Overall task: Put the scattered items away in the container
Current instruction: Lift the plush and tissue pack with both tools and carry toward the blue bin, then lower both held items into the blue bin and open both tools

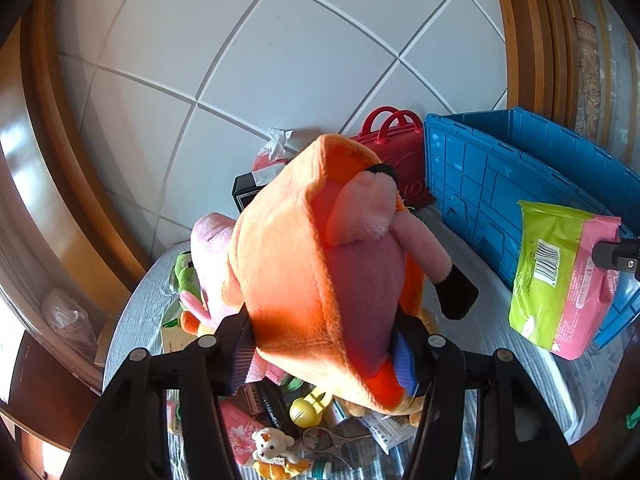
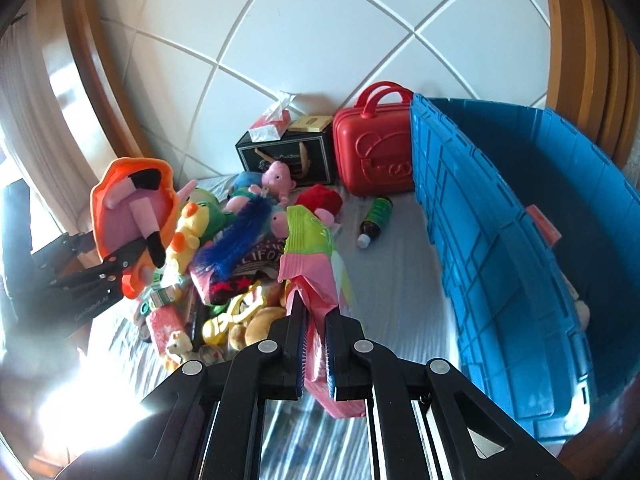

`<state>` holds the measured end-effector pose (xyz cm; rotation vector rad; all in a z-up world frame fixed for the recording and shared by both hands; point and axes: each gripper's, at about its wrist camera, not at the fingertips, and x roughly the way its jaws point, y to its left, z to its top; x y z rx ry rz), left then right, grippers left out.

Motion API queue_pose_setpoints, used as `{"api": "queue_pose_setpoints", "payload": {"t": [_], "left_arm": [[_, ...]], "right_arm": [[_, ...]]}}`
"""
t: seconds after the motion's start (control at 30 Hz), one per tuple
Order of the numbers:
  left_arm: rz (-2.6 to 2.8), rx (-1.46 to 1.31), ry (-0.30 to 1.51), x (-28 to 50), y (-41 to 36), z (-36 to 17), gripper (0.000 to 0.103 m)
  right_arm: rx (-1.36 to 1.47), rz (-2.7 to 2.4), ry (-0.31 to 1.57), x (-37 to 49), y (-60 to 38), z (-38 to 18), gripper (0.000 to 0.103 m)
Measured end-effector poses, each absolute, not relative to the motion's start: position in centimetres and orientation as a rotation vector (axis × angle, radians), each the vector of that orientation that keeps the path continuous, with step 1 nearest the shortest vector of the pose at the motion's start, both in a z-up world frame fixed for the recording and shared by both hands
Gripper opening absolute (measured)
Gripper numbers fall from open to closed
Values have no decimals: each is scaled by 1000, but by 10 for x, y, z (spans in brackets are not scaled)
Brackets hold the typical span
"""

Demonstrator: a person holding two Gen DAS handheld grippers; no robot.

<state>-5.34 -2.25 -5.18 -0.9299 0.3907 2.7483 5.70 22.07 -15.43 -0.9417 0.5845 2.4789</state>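
My left gripper (image 1: 322, 336) is shut on a big orange and pink plush toy (image 1: 304, 248), held up above the pile; from the right wrist view the same plush (image 2: 132, 208) hangs at the left in that gripper (image 2: 114, 264). My right gripper (image 2: 314, 316) is shut on one end of a pink and green packet (image 2: 310, 244), lifted off the cloth. In the left wrist view the packet (image 1: 560, 280) dangles at the right, in front of the blue crate. The blue crate (image 2: 500, 240) stands open at the right, its ribbed wall (image 1: 480, 184) facing me.
A pile of toys (image 2: 240, 240) covers the striped cloth (image 2: 400, 300). Behind it stand a red case (image 2: 372, 152), a black box (image 2: 288, 156) and a tissue pack (image 2: 270, 122). A green bottle (image 2: 376, 216) lies near the crate. Small toys (image 1: 276, 448) lie under the left gripper.
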Motion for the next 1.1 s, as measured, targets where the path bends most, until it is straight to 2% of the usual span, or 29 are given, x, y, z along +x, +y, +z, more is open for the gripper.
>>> {"api": "queue_pose_setpoints", "payload": {"t": [0.57,1.1], "left_arm": [[2669,-734,394,-76,112,10,56],[2491,-646,447,-86,253,36,56]], "right_arm": [[-783,2526,551,118,302,-101,8],[-652,2465,555,200,375,-76,7]]}}
